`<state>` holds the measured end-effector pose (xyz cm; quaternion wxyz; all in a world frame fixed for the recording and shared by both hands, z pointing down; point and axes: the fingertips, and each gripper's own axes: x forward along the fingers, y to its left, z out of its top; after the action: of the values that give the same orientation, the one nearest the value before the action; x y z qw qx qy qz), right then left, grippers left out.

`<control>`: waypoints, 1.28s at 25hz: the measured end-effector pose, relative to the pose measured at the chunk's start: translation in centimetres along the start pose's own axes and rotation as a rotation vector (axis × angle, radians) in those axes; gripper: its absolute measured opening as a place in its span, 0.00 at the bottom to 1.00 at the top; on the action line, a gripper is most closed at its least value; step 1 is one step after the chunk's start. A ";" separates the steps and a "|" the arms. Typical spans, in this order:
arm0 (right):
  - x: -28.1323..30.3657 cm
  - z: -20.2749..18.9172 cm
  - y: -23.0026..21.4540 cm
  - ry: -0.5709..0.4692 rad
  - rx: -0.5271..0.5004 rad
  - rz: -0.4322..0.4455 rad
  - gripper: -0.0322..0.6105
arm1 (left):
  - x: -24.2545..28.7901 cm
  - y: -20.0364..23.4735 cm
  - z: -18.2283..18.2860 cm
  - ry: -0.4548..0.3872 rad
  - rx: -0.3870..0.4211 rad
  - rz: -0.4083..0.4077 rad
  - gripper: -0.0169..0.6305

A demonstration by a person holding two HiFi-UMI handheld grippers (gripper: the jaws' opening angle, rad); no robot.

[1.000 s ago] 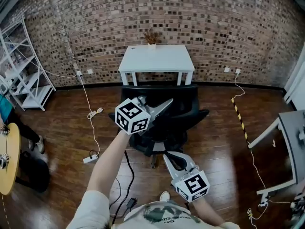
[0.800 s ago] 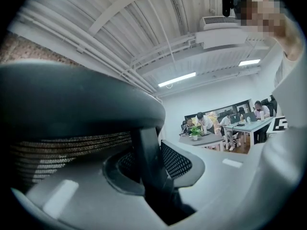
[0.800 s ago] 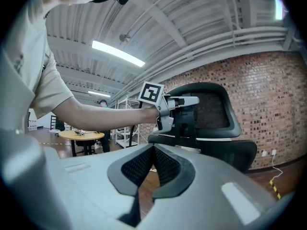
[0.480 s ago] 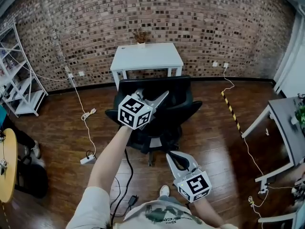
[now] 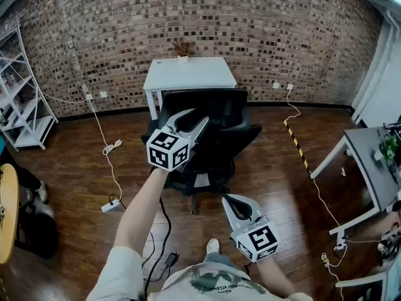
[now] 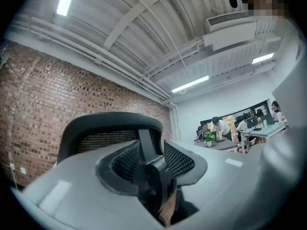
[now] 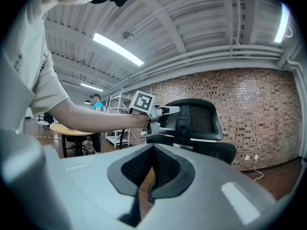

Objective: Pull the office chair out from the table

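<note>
A black office chair (image 5: 220,115) stands in front of the white table (image 5: 188,74), its mesh back toward me. My left gripper (image 5: 191,116) is at the top of the chair back and its jaws are opening. In the left gripper view the chair's black back spine (image 6: 149,174) stands between the left gripper's (image 6: 151,157) spread pads with gaps on both sides. My right gripper (image 5: 230,198) hangs low, near my body and short of the chair base, with nothing in it. In the right gripper view the right gripper's (image 7: 153,150) pads meet, and the chair (image 7: 199,119) and left gripper (image 7: 172,110) show ahead.
A small plant (image 5: 182,47) sits on the table against the brick wall. Cables and a power strip (image 5: 109,204) lie on the wood floor at left. White shelving (image 5: 19,105) and a round wooden table (image 5: 5,212) stand at left, a grey desk (image 5: 369,155) at right, and striped floor tape (image 5: 294,143).
The left gripper's jaws have spread apart at the chair back. Both hands have shifted a little, and the view has swung so the room sits further left.
</note>
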<state>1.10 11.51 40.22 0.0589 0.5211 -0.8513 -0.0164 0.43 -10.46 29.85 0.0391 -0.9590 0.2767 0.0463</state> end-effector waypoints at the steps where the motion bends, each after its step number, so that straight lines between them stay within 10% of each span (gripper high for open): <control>1: -0.3 0.1 0.2 0.003 -0.003 -0.002 0.05 | -0.8 -0.3 -0.2 0.000 -0.008 0.004 0.28; 32: -7.3 1.3 7.9 -0.042 -0.038 0.100 0.05 | -21.5 -20.4 -6.3 -0.011 -0.179 0.159 0.16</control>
<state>-2.78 21.57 39.01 0.0518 0.4764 -0.8767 -0.0407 -6.36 17.49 39.54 -0.0491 -0.9335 0.3464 0.0789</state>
